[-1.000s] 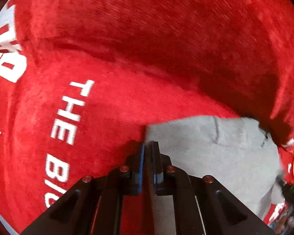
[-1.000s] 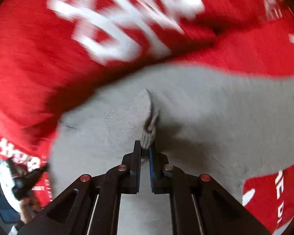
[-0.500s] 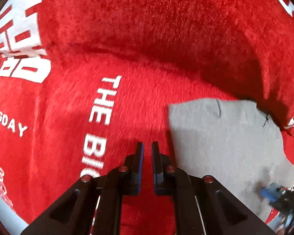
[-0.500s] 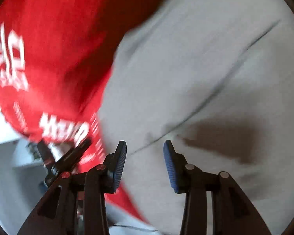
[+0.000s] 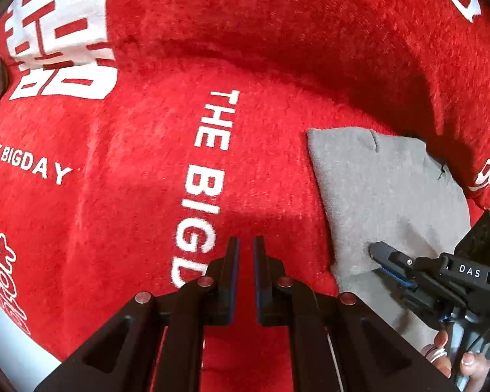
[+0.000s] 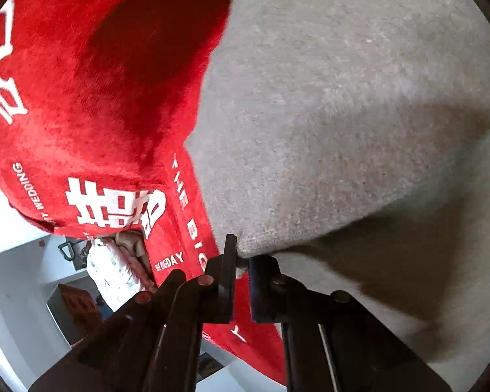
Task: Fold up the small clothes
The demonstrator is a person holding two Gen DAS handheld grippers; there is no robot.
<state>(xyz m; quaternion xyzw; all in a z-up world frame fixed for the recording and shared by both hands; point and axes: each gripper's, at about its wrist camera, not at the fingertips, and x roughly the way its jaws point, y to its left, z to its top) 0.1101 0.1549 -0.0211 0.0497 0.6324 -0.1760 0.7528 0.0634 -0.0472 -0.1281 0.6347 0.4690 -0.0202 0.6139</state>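
A grey garment (image 5: 382, 196) lies folded on a red cloth (image 5: 130, 196) with white lettering. My left gripper (image 5: 245, 245) is over the red cloth, left of the garment, its jaws a narrow gap apart and empty. My right gripper (image 6: 241, 254) is shut on the near edge of the grey garment (image 6: 343, 114) and a fold of it rises over the fingers. The right gripper also shows in the left wrist view (image 5: 388, 258), at the garment's lower right edge.
The red cloth (image 6: 98, 98) covers the whole work surface and rises in a ridge at the back. Beyond its edge in the right wrist view are a white floor, a white bag (image 6: 109, 274) and a brown box (image 6: 78, 303).
My left gripper let go of the garment's corner and drew back left over the red cloth. My right gripper opened, moved to the garment's near edge and closed on it.
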